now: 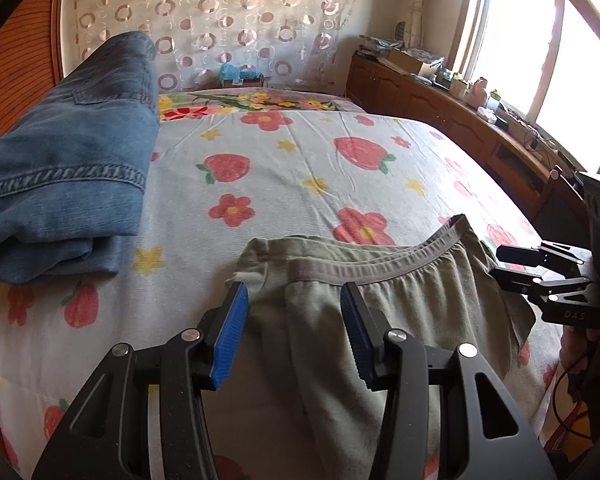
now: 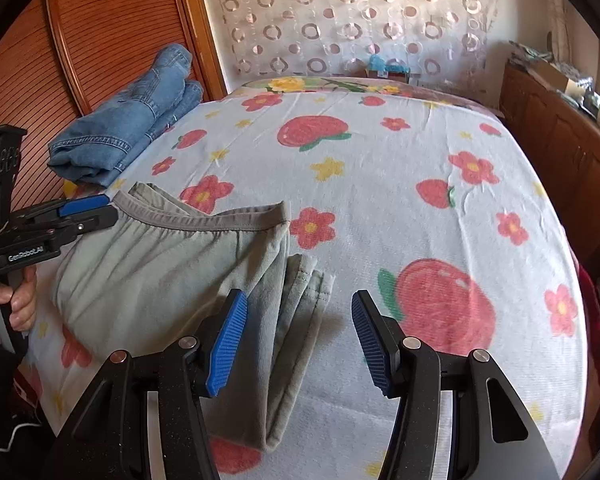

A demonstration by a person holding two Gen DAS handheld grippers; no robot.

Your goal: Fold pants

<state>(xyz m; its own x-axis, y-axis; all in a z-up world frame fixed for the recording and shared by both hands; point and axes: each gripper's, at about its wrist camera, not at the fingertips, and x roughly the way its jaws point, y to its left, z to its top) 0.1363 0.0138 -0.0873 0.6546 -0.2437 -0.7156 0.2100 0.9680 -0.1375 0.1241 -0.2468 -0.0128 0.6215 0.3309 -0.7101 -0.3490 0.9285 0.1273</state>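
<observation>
a: what step were you on?

b: nearest me, my right gripper point(image 2: 299, 338) stood with its jaws apart and nothing between them, over the bare sheet just beside the folded edge of the grey-green pants point(image 2: 172, 276). my left gripper point(image 1: 294, 330) was parted too, its blue pads point(image 1: 232, 336) on either side of the cloth just below the waistband point(image 1: 380, 266); i couldn't tell whether they pressed on it. i judged the fold as partly made: the legs were doubled under along the right side and the waist end lay towards the headboard.

a: and the next move?

b: i'd say another fold, so both grippers would need a pinch through all layers at matching corners, then a lift kept level so the stack didn't slide apart.

a: where did the pants lie?

b: at the near edge of the bed point(image 2: 380, 152), on the strawberry-and-flower sheet.

a: counts?

b: two grippers, one pair of grey-green pants, and farther off, one pile of folded jeans point(image 2: 128, 128) at the bed's left edge, well apart. beyond that one wooden cabinet point(image 1: 440, 100) under one window point(image 1: 512, 24).
</observation>
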